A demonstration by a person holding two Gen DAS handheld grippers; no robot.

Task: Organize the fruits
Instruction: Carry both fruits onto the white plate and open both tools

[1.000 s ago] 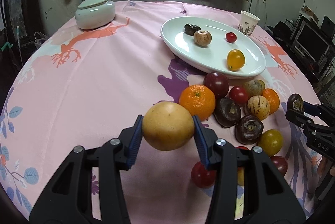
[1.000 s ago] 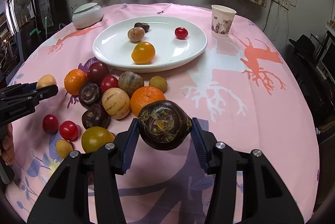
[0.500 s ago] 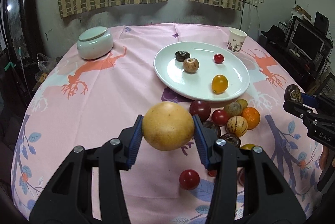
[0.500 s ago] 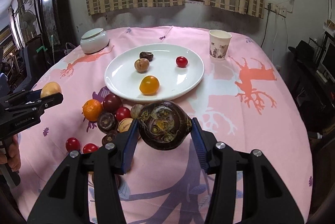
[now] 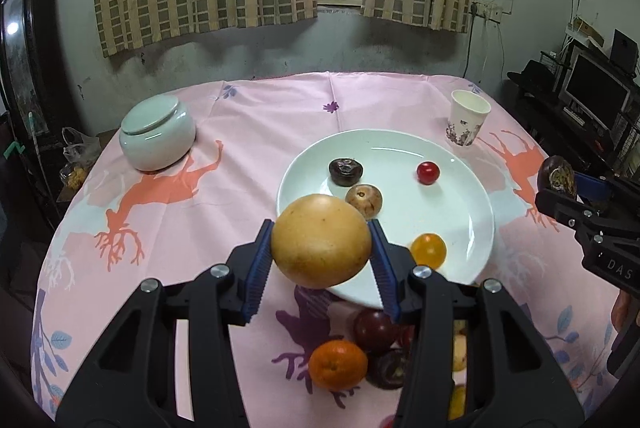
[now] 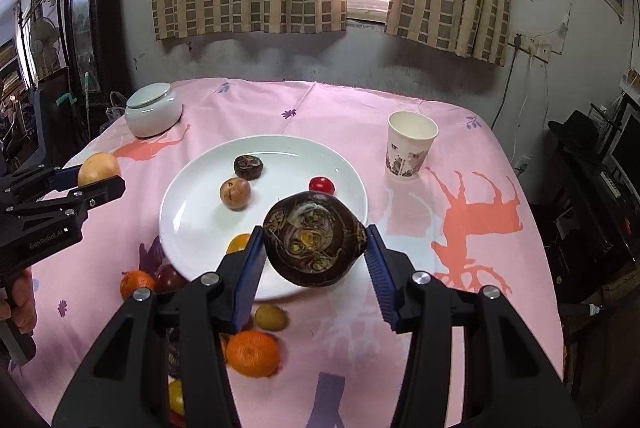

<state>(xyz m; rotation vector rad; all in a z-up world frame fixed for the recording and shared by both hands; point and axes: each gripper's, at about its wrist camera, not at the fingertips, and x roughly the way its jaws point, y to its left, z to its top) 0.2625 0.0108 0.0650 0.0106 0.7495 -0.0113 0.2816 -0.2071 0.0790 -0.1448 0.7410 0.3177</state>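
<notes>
My left gripper (image 5: 320,260) is shut on a round yellow-tan fruit (image 5: 320,240), held above the near left rim of the white plate (image 5: 472,196). My right gripper (image 6: 314,260) is shut on a dark brown chestnut-like fruit (image 6: 314,238), held above the near right of the plate (image 6: 188,212). The plate holds a dark fruit (image 5: 346,171), a tan fruit (image 5: 363,201), a red tomato (image 5: 428,173) and a yellow tomato (image 5: 428,250). Several loose fruits, among them an orange (image 5: 338,364), lie on the cloth below the grippers.
A pale green lidded jar (image 5: 157,134) stands at the table's back left. A paper cup (image 5: 466,124) stands at the back right beyond the plate. The pink tablecloth (image 5: 240,156) covers the table. Dark furniture and monitors stand to the right.
Both grippers have risen and moved forward toward the plate with their fruits held. The loose fruits now lie lower in both views.
</notes>
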